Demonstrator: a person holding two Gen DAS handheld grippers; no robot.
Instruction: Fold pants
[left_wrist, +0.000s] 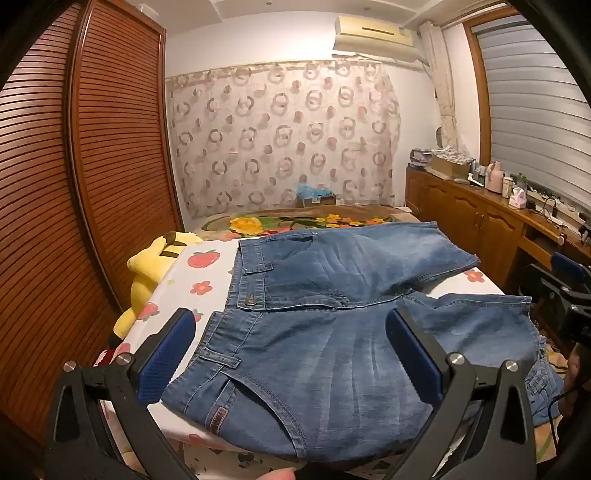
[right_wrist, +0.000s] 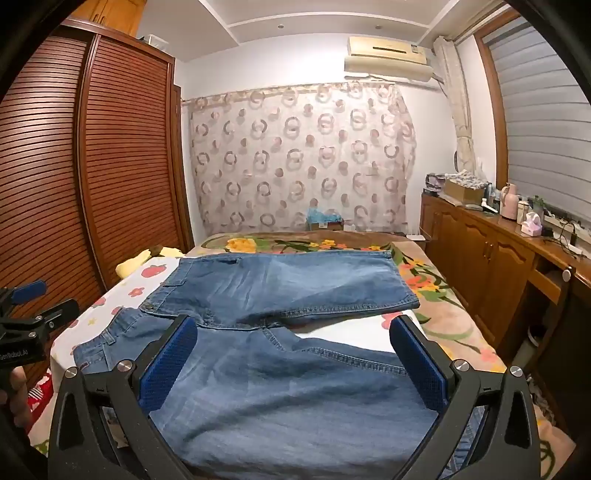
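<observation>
Left wrist view: the blue denim pants (left_wrist: 325, 314) lie spread flat on a white sheet printed with red strawberries and flowers (left_wrist: 201, 275), which covers the near part of the bed. The waistband with its brass button is at the left side of the pants, and the two legs go to the right, a little apart from each other. The left gripper (left_wrist: 291, 354), black with blue textured pads, hangs above the near leg and hip of the pants; its jaws are spread wide and nothing is grasped between them. A yellow plush toy (left_wrist: 151, 273) lies just beside the left edge of the sheet, beyond the waistband. At the right edge of this view, past the leg ends of the pants, a part of the right gripper is seen.

Right wrist view: the right gripper (right_wrist: 293, 360) is above the near leg of the pants (right_wrist: 280, 295), also fully released, with its pads not pressing on the cloth. Behind the pants is a brown blanket with large yellow and orange flowers (right_wrist: 436, 280). A tall slatted brown wooden wardrobe (right_wrist: 110, 166) stands to the left of the pants, and a low wooden cabinet (right_wrist: 480, 243) stands to their right.
</observation>
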